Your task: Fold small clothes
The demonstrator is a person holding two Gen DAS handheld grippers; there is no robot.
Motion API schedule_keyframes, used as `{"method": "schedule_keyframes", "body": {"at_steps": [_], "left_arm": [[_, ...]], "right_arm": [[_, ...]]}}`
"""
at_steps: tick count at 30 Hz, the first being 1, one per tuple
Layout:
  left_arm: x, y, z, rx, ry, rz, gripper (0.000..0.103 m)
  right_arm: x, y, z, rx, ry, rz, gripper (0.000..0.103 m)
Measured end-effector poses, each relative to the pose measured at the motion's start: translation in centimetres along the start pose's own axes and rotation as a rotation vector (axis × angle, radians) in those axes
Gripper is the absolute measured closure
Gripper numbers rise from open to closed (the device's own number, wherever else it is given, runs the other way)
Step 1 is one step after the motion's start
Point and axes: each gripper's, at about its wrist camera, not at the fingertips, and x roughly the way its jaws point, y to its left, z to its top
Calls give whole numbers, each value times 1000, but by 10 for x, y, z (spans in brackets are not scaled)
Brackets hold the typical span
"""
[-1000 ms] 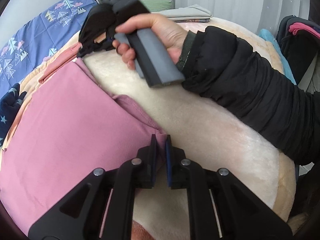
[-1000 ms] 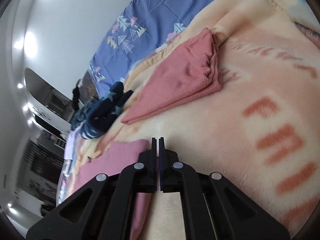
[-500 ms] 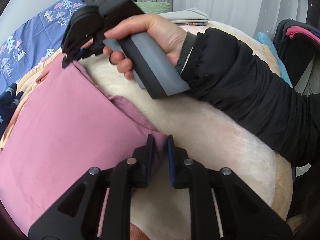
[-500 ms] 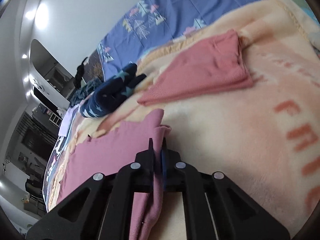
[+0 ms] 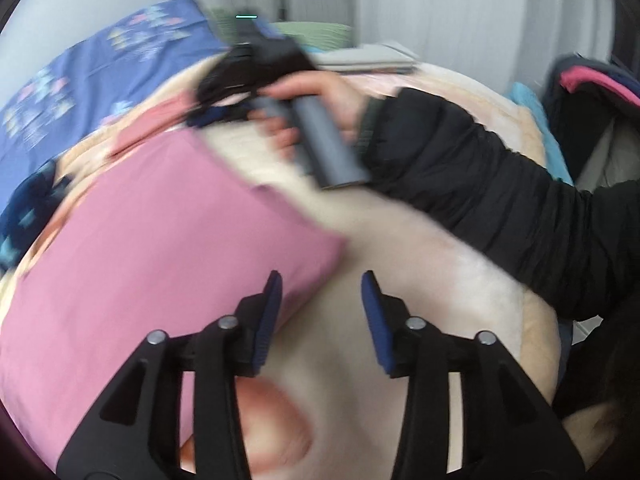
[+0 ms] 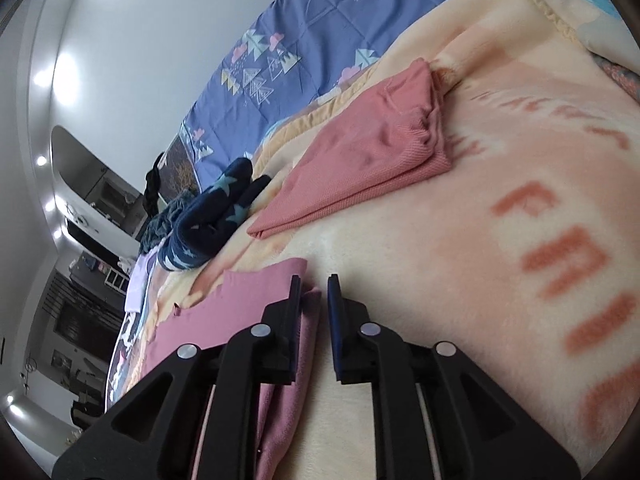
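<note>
A pink garment (image 5: 152, 264) lies spread flat on a cream blanket (image 5: 420, 280) covering a bed. The left claw (image 5: 322, 280) hangs above the garment's near right corner, its jaws apart and holding nothing. The right claw (image 6: 311, 280) sits at the garment's far edge — jaws parted, cloth just beside its left finger. Farther off on the blanket lie a folded salmon garment (image 6: 372, 160) and, to the left, a dark blue star-patterned piece (image 6: 212, 216).
</note>
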Motion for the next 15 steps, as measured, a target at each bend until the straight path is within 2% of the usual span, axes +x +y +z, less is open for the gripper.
{"method": "schedule_keyframes", "body": {"at_steps": [5,9,11,13,14,15], "left_arm": [[-61,55,-55,-243,-27,142,57],[-132,108,-123,-447,-60,345,52],[-159,128,-154,-534,-62,424,52],[-179,146,-179,-619,-65,480,52],[-188,154,-191,-659,-75,495,53],[-195,158,-198,-681,-90,497,53]], "right_arm": [[-5,3,-3,-5,-20,-50,91],[-24,27,-9,-76,-56,-139,90],[-42,58,-19,-172,-104,-196,88],[-53,92,-31,-280,-129,-214,88],[-59,117,-41,-362,-140,-221,88],[-64,143,-53,-451,-150,-223,84]]}}
